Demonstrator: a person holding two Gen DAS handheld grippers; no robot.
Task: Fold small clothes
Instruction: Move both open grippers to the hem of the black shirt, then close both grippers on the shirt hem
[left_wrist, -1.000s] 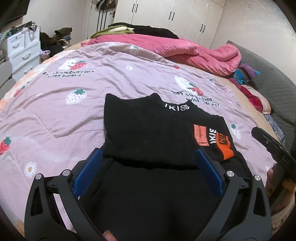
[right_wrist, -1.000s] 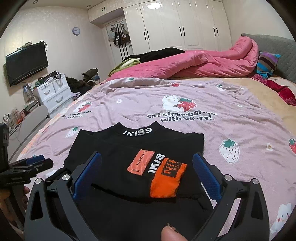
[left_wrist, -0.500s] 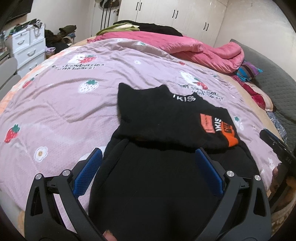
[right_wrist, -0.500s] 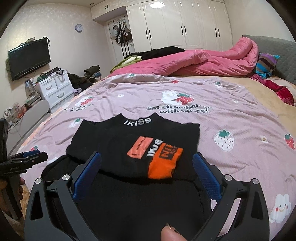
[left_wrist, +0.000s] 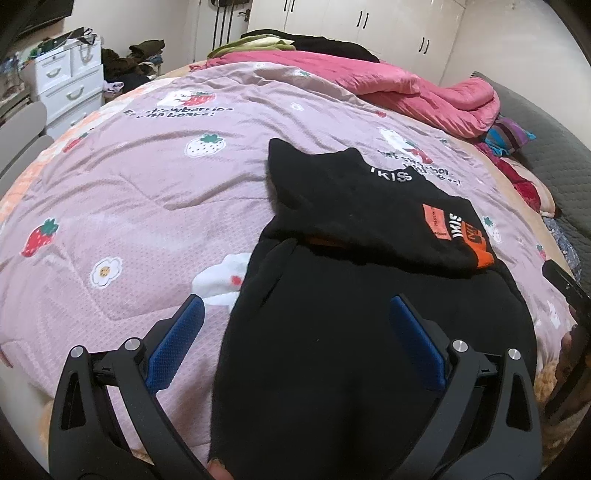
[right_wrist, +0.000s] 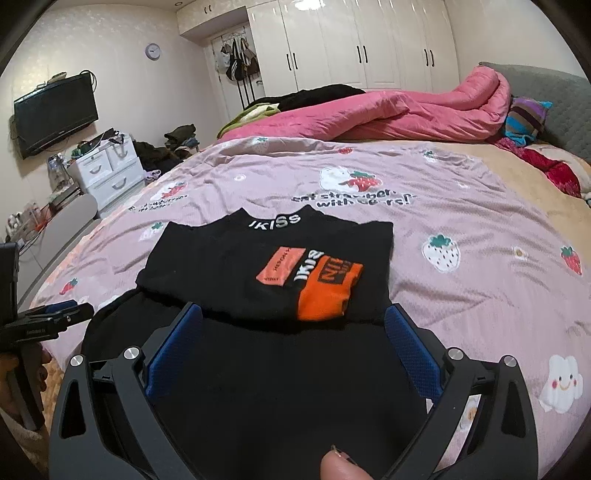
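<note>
While flat on quilt (right_wrist: 461, 206), black sweater (right_wrist: 258, 273), collar farthest away

You have one black sweater (right_wrist: 258, 332) centre frame, one lilac bedspread (right_wrist: 461, 229), one pink quilt (right_wrist: 388, 114) upper right, one television (right_wrist: 55, 114) upper left, one wall clock (right_wrist: 152, 50), two wide-open grippers: left gripper (left_wrist: 295, 343), right gripper (right_wrist: 291, 347).

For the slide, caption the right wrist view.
Open right gripper above a black sweater, sleeves folded in, on a strawberry-print bedspread.
</note>
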